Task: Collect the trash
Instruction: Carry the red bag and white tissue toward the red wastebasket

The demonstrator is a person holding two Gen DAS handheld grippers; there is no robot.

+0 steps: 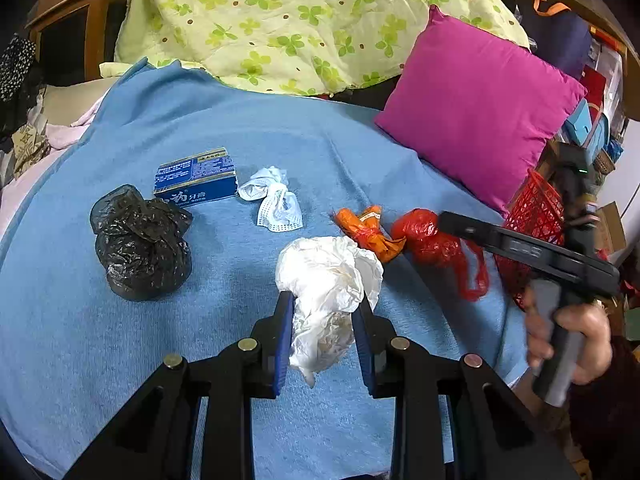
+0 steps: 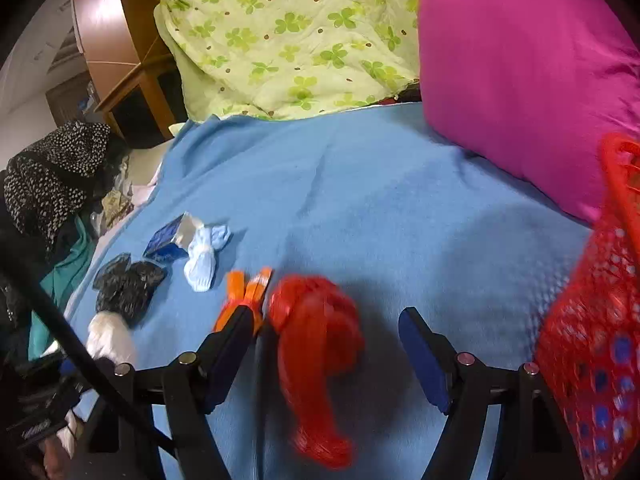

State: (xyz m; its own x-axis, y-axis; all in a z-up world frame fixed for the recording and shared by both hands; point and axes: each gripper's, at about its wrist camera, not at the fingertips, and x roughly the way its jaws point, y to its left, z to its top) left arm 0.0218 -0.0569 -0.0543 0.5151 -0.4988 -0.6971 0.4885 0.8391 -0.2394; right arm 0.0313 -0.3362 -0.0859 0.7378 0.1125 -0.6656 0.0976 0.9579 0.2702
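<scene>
On the blue blanket [image 1: 248, 128] the left gripper [image 1: 323, 304] has its two blue pads pressed against a crumpled white paper wad [image 1: 326, 280], which bulges out between them. Left of the wad sits a knotted black plastic bag [image 1: 140, 244]; beyond it lie a blue toothpaste box [image 1: 196, 176] and a crumpled face mask [image 1: 274, 200]. Just right of the wad are an orange wrapper [image 1: 368, 232] and a red plastic bag [image 1: 430, 242] (blurred in the right wrist view). The right gripper [image 2: 326, 322] is spread wide with the red bag between its fingers, neither visibly touching it. A red mesh basket [image 2: 596, 344] stands right of the bag, a magenta pillow [image 1: 480, 108] behind.
</scene>
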